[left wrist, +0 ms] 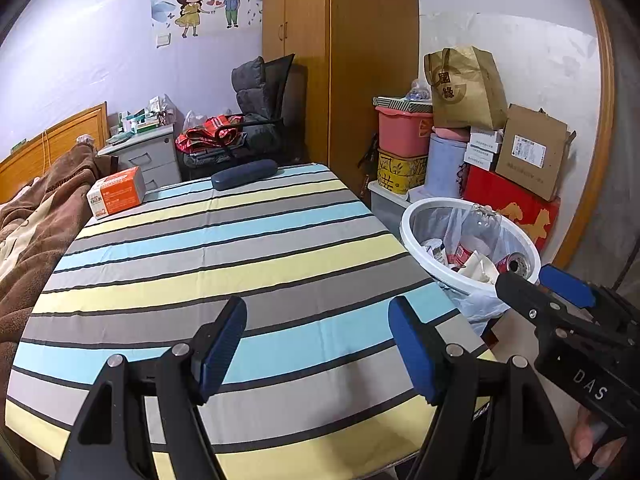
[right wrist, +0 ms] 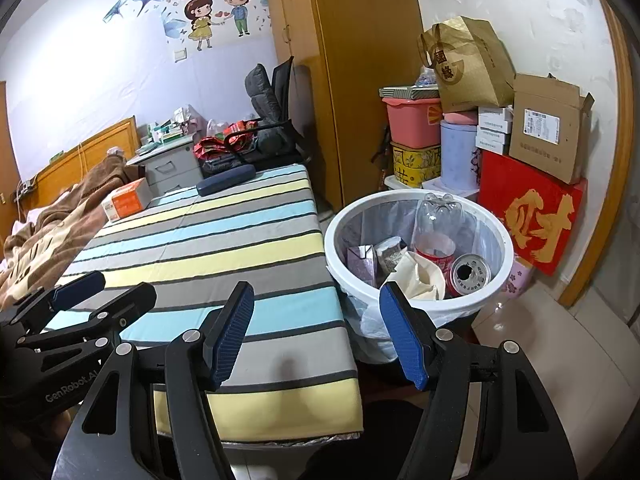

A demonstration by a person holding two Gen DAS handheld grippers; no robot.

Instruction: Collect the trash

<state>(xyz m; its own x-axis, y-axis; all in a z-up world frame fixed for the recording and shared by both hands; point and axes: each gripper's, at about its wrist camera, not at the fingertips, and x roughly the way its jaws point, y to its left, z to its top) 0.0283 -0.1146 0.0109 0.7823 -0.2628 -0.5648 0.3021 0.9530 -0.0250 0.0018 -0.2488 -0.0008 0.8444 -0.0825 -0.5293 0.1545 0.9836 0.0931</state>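
Observation:
A white trash bin (right wrist: 332, 248) with a clear liner stands on the floor beside the right edge of the striped table (right wrist: 224, 240). Inside lie a clear plastic bottle (right wrist: 436, 224), a red can (right wrist: 468, 276), crumpled paper (right wrist: 420, 276) and a purple carton (right wrist: 362, 264). My right gripper (right wrist: 316, 296) hangs open and empty at the table's near right corner, just short of the bin. My left gripper (left wrist: 318, 312) is open and empty over the cloth (left wrist: 240, 248). In the left wrist view the right gripper (left wrist: 528, 284) shows by the bin (left wrist: 408, 216).
An orange box (left wrist: 118, 194) and a dark blue case (left wrist: 244, 174) lie at the table's far end. A brown blanket (left wrist: 36, 216) lies left. A wooden wardrobe (left wrist: 352, 60), stacked boxes (right wrist: 532, 208) and a paper bag (right wrist: 468, 64) crowd behind the bin.

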